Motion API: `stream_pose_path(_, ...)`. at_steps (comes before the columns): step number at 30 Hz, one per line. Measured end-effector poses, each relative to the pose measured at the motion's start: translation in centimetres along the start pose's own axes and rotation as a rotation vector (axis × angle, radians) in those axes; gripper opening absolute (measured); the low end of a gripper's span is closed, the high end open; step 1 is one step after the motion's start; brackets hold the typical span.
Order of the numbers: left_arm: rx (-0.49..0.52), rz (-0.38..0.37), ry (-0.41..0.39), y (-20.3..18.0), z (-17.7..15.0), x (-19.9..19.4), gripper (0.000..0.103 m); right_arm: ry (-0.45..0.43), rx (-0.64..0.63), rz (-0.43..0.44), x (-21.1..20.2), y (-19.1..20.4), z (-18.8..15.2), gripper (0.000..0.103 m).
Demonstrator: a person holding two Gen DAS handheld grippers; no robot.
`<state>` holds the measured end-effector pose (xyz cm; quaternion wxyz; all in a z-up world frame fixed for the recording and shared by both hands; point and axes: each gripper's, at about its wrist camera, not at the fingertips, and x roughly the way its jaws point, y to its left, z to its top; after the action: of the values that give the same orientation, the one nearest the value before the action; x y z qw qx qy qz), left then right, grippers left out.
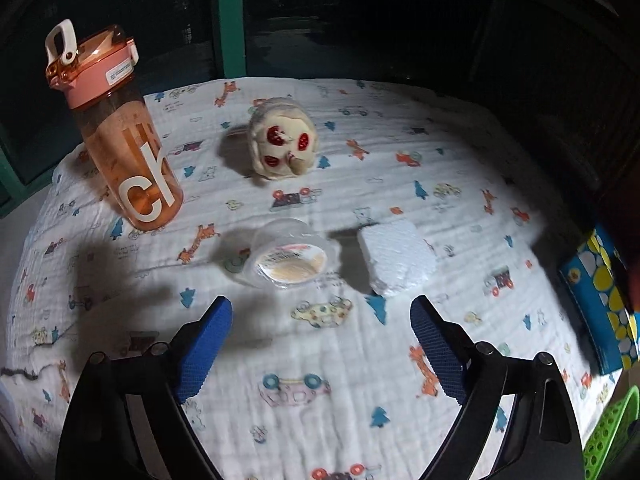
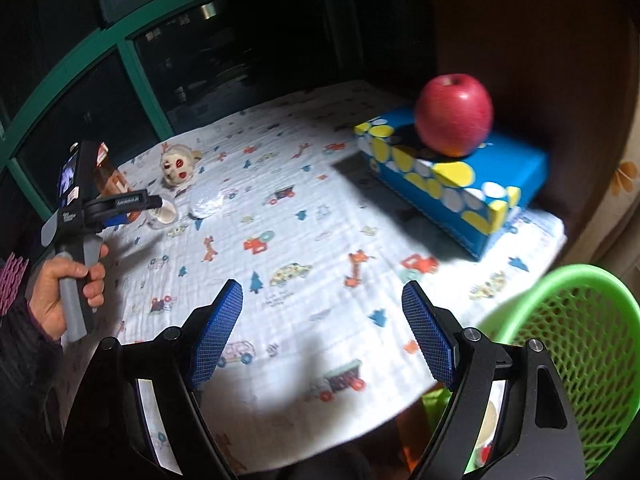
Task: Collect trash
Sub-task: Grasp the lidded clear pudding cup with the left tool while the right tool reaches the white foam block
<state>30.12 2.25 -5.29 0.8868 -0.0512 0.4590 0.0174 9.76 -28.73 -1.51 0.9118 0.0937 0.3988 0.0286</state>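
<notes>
A clear plastic cup (image 1: pixel 286 254) lies on its side on the patterned cloth, a white foam chunk (image 1: pixel 396 258) just right of it. My left gripper (image 1: pixel 322 314) is open and empty, hovering a little short of the cup and foam. In the right wrist view the cup (image 2: pixel 162 216) and foam (image 2: pixel 206 200) sit far left, with the left gripper (image 2: pixel 154 204) beside them. My right gripper (image 2: pixel 322 300) is open and empty above the cloth's near edge. A green mesh basket (image 2: pixel 576 344) stands at the lower right, off the table.
An orange water bottle (image 1: pixel 124 140) stands at the left and a small plush toy (image 1: pixel 282 144) at the back. A blue dotted tissue box (image 2: pixel 452 176) with a red apple (image 2: pixel 454 114) on it sits at the right. Dark green-framed windows lie behind.
</notes>
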Motion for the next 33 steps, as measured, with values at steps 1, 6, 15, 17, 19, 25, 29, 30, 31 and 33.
stream_pose_path(1,-0.007,-0.002,0.001,0.2,0.3,0.4,0.091,0.007,-0.007,0.006,0.6,0.5,0.2,0.081)
stream_pose_path(6,-0.039,0.009,0.036,1.4,2.0,3.5,0.091,0.035,-0.034,0.029,3.2,2.1,1.2,0.081)
stream_pose_path(15,-0.104,-0.033,0.112,2.7,2.7,8.1,0.081,0.075,-0.064,0.043,7.4,3.7,2.5,0.081)
stream_pose_path(17,-0.099,-0.051,0.125,2.8,2.5,8.5,0.072,0.084,-0.071,0.045,8.3,4.1,2.9,0.081)
stream_pose_path(19,-0.102,-0.074,0.124,3.1,2.4,8.7,0.066,0.089,-0.079,0.057,9.2,4.5,3.3,0.081)
stream_pose_path(25,-0.087,-0.1,0.097,4.1,2.1,7.1,0.065,0.116,-0.119,0.086,12.6,6.4,4.6,0.081)
stream_pose_path(29,-0.094,-0.128,0.062,5.0,2.0,5.1,0.065,0.136,-0.15,0.118,15.2,8.4,5.4,0.081)
stream_pose_path(30,-0.093,-0.13,0.055,5.2,2.0,4.6,0.065,0.141,-0.16,0.125,15.9,9.0,5.7,0.081)
stream_pose_path(31,-0.09,-0.13,0.05,5.4,1.9,4.1,0.065,0.143,-0.172,0.132,16.5,9.6,5.9,0.081)
stream_pose_path(33,-0.087,-0.136,0.04,5.8,1.7,3.3,0.065,0.143,-0.198,0.139,17.8,11.0,6.3,0.081)
